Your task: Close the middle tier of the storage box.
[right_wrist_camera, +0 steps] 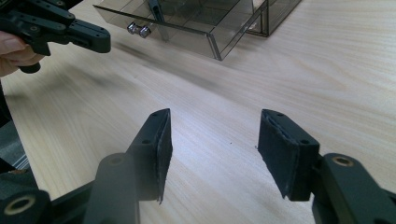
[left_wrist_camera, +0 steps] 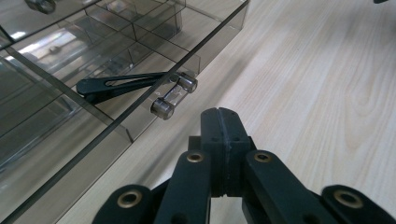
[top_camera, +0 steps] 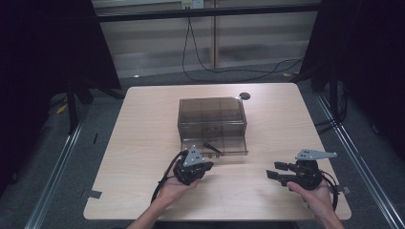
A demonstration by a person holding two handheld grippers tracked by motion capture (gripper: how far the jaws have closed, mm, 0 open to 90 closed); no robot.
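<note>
**Resting hand-held grippers before an open drawer**

Holding position nearest the desk's front edge, the right hand-held gripper (top_camera: 279, 172) sits in the person's right hand (top_camera: 315, 195), released: in the right gripper view its two padded jaws stand apart with bare wood between them and nothing held. The left hand-held gripper (top_camera: 204, 168) lies in the left hand (top_camera: 174, 187), a little farther in. Its jaws are clenched, pad against pad, with nothing between them; the left gripper view shows the joined tips above the bare desk (left_wrist_camera: 327, 84).

Just beyond those tips is the drawer (top_camera: 215, 145), pulled out from the base of the smoked clear box (top_camera: 212, 117) and resting on the desk. Its handle (left_wrist_camera: 174, 94), a clear bar with two metal ends, juts from the drawer front, near the left jaws but apart from them. Inside the drawer, behind the front wall, lies a black tool (left_wrist_camera: 121, 86); its kind cannot be told. The box stands at the desk's centre. A dark round disc (top_camera: 244, 96) lies at the far edge.
</note>
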